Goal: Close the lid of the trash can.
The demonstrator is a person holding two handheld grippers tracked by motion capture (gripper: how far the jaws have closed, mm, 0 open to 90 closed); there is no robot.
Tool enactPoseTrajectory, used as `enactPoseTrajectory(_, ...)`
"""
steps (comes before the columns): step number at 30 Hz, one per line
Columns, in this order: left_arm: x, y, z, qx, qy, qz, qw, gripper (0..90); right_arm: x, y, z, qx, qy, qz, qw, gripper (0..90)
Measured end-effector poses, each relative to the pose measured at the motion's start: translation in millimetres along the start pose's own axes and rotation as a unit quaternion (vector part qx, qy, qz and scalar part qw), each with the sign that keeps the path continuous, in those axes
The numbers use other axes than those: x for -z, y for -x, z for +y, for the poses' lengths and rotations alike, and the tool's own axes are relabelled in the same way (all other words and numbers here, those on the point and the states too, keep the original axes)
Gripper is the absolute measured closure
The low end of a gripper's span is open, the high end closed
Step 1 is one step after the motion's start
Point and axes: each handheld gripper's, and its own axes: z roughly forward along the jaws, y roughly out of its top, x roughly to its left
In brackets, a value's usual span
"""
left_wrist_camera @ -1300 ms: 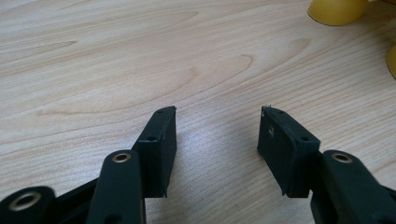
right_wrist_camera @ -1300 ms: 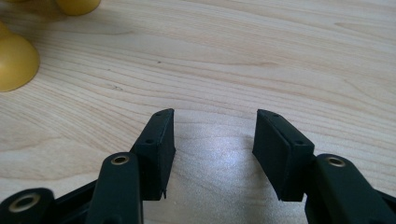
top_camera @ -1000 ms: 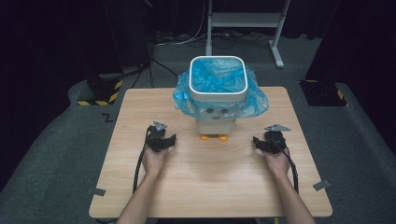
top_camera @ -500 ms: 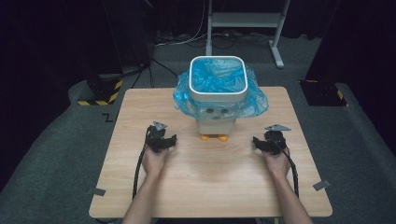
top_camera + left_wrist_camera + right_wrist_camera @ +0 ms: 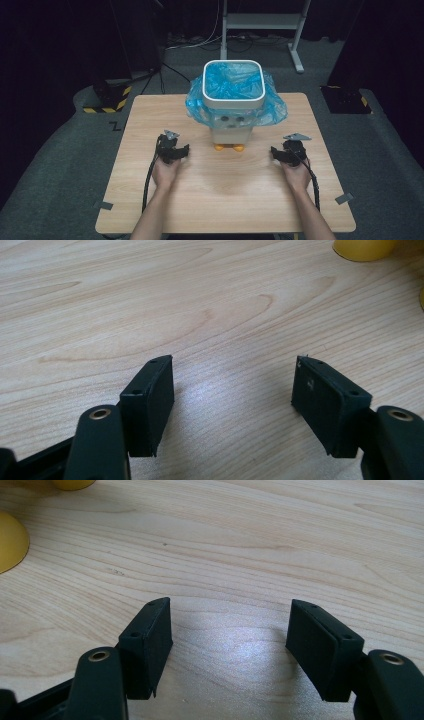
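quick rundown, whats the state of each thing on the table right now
left gripper: open, jaws just opening, nothing between them, resting on the table
right gripper: open, jaws just opening, nothing between them
bin: upright, no lid on it
blue bag: lining the bin, folded over its rim

We rest both hands on the surface, forearms coming in over its near edge. Our left hand [image 5: 165,172] holds the left tongs [image 5: 184,150] toward the left edge, pointing inward across the surface. Our right hand [image 5: 296,175] holds the right tongs [image 5: 274,151] toward the right edge, pointing inward, facing the left pair and well apart from them. On both pairs the jaws have just been opening; they stand wide apart with nothing between them, tips low over the surface. A cable trails back along each forearm.
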Motion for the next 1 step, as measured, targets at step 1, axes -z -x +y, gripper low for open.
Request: enactPoseTrajectory(1, 0.0, 0.0, 0.0, 0.0, 0.0, 0.0, 1.0, 33.4, 0.0, 0.0, 0.0, 0.0, 0.0, 0.0, 1.0, 34.6)
